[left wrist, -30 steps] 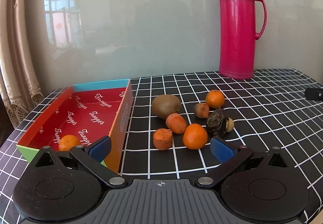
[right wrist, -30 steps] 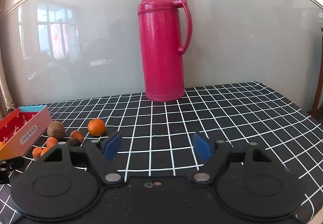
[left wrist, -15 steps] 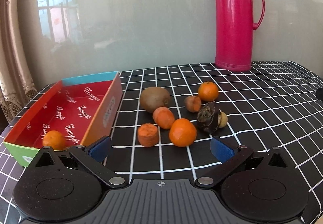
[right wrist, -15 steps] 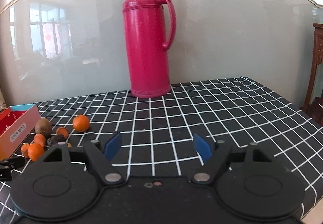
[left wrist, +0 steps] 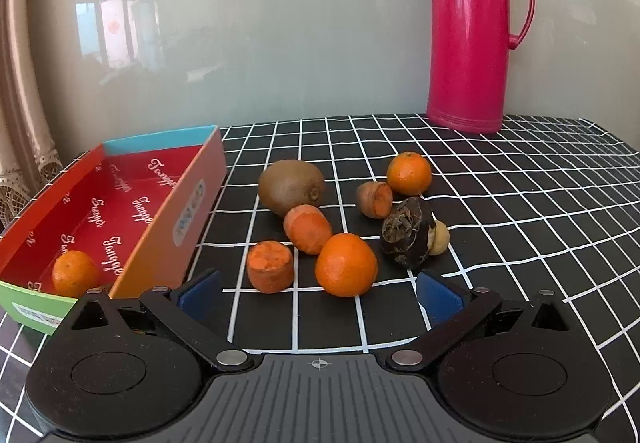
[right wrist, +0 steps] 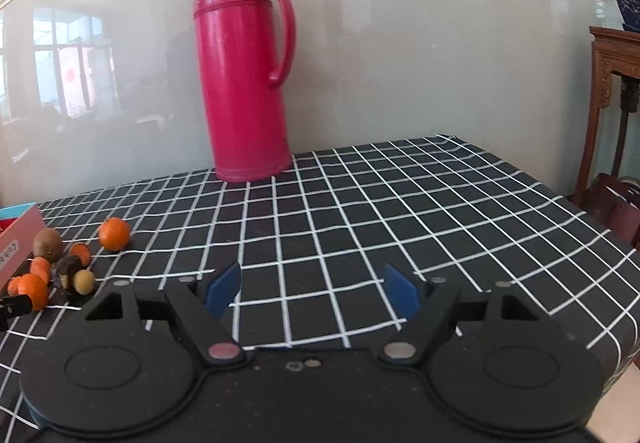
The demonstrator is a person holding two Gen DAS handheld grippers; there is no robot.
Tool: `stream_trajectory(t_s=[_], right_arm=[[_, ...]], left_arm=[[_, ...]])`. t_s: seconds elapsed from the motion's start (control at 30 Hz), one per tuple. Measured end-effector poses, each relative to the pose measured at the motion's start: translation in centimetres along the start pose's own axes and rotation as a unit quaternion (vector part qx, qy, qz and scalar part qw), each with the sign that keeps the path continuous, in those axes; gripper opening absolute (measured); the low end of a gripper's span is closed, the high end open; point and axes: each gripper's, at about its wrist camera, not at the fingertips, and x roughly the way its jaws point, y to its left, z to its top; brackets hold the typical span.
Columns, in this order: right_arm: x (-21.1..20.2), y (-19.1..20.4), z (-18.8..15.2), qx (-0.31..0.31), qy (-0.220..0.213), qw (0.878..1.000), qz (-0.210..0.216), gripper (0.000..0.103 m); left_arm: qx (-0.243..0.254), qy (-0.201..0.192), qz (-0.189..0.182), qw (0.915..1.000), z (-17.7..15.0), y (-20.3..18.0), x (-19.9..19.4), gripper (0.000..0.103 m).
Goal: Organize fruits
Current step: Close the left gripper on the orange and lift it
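My left hand-held gripper (left wrist: 318,289) is open and empty, with the nearest tangerine (left wrist: 346,265) on the desk (left wrist: 520,227) just ahead of its fingertips. It looks light, round and soft-skinned, likely to roll; I'd pinch its widest middle gently.

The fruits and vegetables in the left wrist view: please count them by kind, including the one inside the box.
Tangerines: 3, in the box, near, far
Carrot pieces: 3
Kiwi: 1
Dark brown item: 1
Small yellowish item: 1
Total: 9
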Motion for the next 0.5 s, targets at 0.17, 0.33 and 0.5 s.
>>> stream_trajectory(t_s=[0.17, 0.33, 0.5], right_arm=[[0.8, -1.0, -0.4, 0.011, 0.001, 1.000, -0.016, 0.078], [1.4, -0.5, -0.4, 0.009, -0.001, 1.000, -0.014, 0.079], [2.0, 0.5, -0.4, 0.004, 0.004, 1.000, -0.001, 0.080]], left_arm=[[0.013, -0.006, 0.006, 0.9999, -0.1, -0.9, 0.9, 0.101], [0.024, -0.003, 0.011, 0.9996, 0.0, -1.1, 1.6, 0.092], [0.019, 0.001, 0.009, 0.9998, 0.4, -0.9, 2.3, 0.088]])
